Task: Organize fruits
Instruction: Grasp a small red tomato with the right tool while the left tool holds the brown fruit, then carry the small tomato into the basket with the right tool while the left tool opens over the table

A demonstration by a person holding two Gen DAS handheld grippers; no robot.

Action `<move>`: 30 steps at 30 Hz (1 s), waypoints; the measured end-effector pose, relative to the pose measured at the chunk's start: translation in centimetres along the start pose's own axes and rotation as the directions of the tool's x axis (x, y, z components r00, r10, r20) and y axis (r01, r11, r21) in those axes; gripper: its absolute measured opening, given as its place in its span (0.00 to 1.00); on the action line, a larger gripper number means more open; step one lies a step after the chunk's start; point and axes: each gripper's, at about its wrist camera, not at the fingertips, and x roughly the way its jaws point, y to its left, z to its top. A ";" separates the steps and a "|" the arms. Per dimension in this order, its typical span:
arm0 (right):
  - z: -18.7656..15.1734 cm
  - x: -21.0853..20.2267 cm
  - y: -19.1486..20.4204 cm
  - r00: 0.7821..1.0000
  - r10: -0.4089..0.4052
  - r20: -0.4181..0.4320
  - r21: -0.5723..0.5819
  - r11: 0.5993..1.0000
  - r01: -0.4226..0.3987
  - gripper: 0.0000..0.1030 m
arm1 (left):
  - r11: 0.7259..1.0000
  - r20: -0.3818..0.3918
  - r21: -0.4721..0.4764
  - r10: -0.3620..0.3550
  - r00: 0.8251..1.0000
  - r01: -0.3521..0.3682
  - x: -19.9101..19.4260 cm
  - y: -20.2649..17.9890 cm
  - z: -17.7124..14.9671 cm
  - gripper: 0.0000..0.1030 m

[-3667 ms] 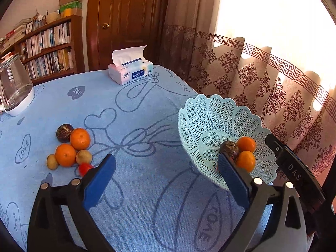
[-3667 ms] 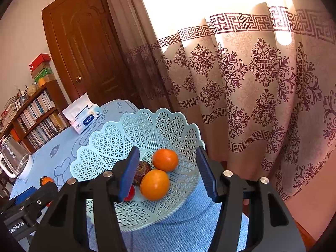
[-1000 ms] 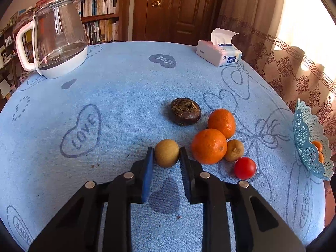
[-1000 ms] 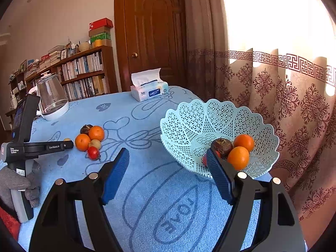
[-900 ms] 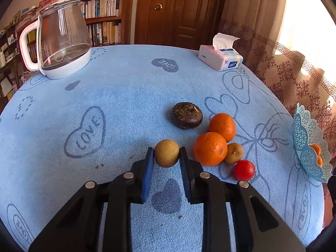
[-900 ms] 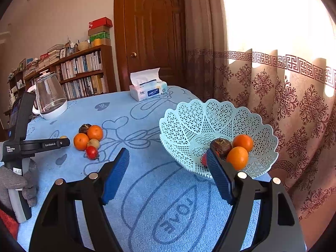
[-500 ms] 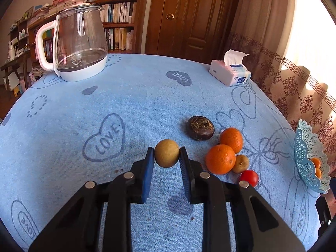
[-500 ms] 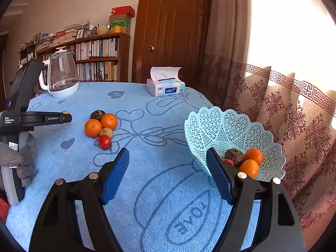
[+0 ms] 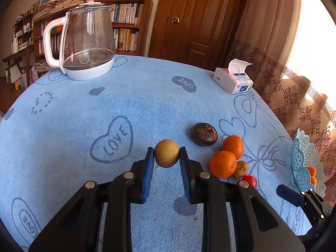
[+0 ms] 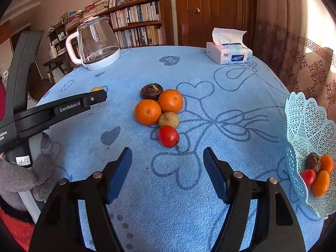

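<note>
The left tongs point(image 9: 167, 159) pinch a small yellow-brown fruit point(image 9: 167, 156) between their blue pads point(image 9: 148, 174), holding it clear above the blue-clothed worktop point(image 9: 84, 109); its shadow falls on the cloth below. The right tongs point(image 10: 168, 168) stand spread with nothing between them, their jaws having just been closing a little, and point at the loose fruit cluster near the middle of the worktop. That cluster holds a dark brown fruit point(image 10: 151, 91), two oranges point(image 10: 148, 112) point(image 10: 170, 100) touching each other, a small tan fruit point(image 10: 169, 120) and a red tomato point(image 10: 168, 136) nearest the right tongs. The pale blue lattice basket point(image 10: 304, 130) sits at the worktop's right edge by the curtain, already holding two oranges, a tomato and a dark fruit. A glass kettle point(image 10: 97, 46) stands at the far left corner, and a tissue box point(image 10: 229, 53) at the far right edge. A grey-gloved hand point(image 10: 23, 176) grips the left handle.
</note>
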 end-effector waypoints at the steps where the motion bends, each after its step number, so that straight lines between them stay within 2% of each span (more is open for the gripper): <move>1: 0.3 0.6 -0.2 1.000 0.004 -0.012 0.012 1.000 -0.004 0.60 | 1.000 0.000 0.000 -0.002 1.000 0.002 0.0 0.0 0.0 0.24; 9: 1.8 3.6 -0.4 0.998 -0.009 -0.062 0.046 0.999 0.012 0.44 | 1.000 -0.006 0.012 -0.017 1.000 0.017 0.0 -0.6 -0.2 0.24; 10: 1.8 3.9 -0.4 0.997 -0.010 -0.071 0.047 0.999 0.013 0.38 | 1.000 -0.005 0.011 -0.019 1.000 0.019 0.0 -0.5 -0.2 0.24; 12: 1.7 4.1 -0.4 0.997 -0.017 -0.071 0.044 0.999 0.021 0.34 | 1.000 -0.002 0.005 -0.021 1.000 0.021 -0.1 -0.4 -0.1 0.24; 14: 1.6 3.9 -0.4 0.997 -0.016 -0.070 0.045 0.999 0.019 0.27 | 1.000 -0.002 -0.004 -0.022 1.000 0.022 -0.1 -0.2 -0.1 0.24; 30: 0.2 -0.4 -1.1 1.000 -0.003 -0.017 0.103 0.995 0.005 0.27 | 0.999 0.002 0.011 -0.038 0.999 0.038 -0.5 -0.9 -0.3 0.24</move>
